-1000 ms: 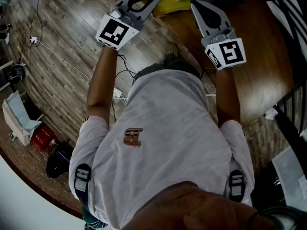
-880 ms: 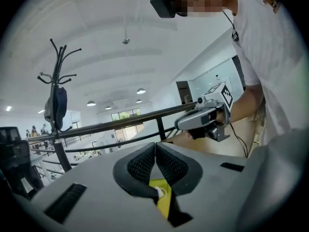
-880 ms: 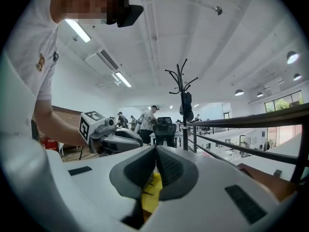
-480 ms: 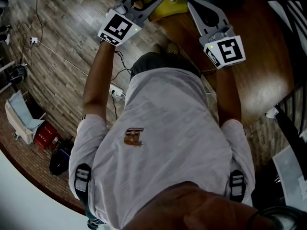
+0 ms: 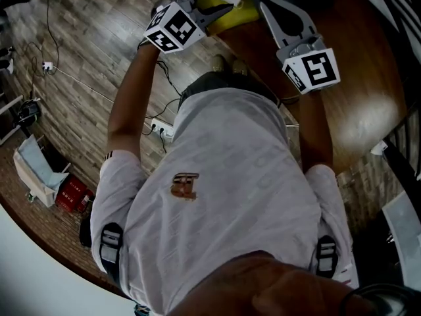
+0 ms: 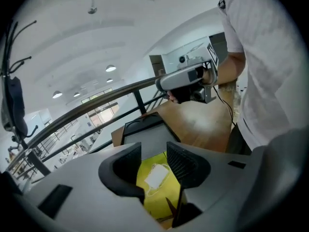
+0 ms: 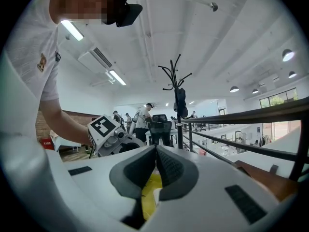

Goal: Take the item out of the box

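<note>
Presently the left gripper (image 6: 154, 161), jaws just opening, half apart and empty, aimed at the item (image 6: 157, 176); the right gripper (image 7: 156, 153) was closed, empty. Off-centre closing could nudge the item away.

Room has wood-plank floor (image 5: 85, 51), brown wooden table (image 5: 358, 71), black railing (image 7: 251, 114), coat stand (image 7: 175, 88) & white ceiling (image 7: 193, 28) w/ strip lights (image 7: 72, 30).

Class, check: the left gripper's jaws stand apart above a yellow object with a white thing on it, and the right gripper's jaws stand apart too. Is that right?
No: the right gripper view shows the right gripper with jaws together, empty. The left gripper, jaws just opened and empty, is above the yellow object and white thing.
</note>
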A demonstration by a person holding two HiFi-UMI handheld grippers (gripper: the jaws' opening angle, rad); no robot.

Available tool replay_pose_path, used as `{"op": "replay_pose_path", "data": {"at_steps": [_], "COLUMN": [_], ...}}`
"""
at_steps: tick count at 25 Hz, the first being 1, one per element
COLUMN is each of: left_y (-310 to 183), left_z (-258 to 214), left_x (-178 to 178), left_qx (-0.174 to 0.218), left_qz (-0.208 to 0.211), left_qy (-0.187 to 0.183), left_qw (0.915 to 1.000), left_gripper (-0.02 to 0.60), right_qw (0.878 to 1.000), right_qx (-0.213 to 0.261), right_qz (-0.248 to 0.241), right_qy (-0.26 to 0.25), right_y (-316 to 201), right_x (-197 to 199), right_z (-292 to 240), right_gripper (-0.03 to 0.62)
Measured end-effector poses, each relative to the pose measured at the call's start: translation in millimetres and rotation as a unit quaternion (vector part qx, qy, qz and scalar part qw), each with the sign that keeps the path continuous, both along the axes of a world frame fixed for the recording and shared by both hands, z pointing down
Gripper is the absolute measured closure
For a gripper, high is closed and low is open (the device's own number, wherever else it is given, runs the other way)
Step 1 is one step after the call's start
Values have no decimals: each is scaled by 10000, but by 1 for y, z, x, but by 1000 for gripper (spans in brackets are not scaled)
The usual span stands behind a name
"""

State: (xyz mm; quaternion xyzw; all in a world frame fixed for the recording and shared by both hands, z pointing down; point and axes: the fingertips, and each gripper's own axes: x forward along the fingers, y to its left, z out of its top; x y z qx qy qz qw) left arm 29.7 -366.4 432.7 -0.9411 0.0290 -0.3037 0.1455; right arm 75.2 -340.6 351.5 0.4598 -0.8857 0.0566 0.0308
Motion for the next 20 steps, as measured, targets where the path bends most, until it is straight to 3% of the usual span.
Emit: {"op": "replay_pose_path", "data": {"at_steps": [8, 20], "left_y": [2, -19], "left_z": [49, 108], "left_x": [11, 14], "left_qx": [44, -92], "left_qz": [937, 1652], "left_qy": [-1065, -1942], "left_qw": [9899, 9669], "left_gripper": [343, 304], "right_qw": [9997, 9973], "right_qx": [-63, -194], "right_qz": [240, 695], "right_qy": [34, -94], "right_y": [-9, -27], "right_x": [9, 28], "right_z": [5, 18], "right_gripper": [563, 563]}}
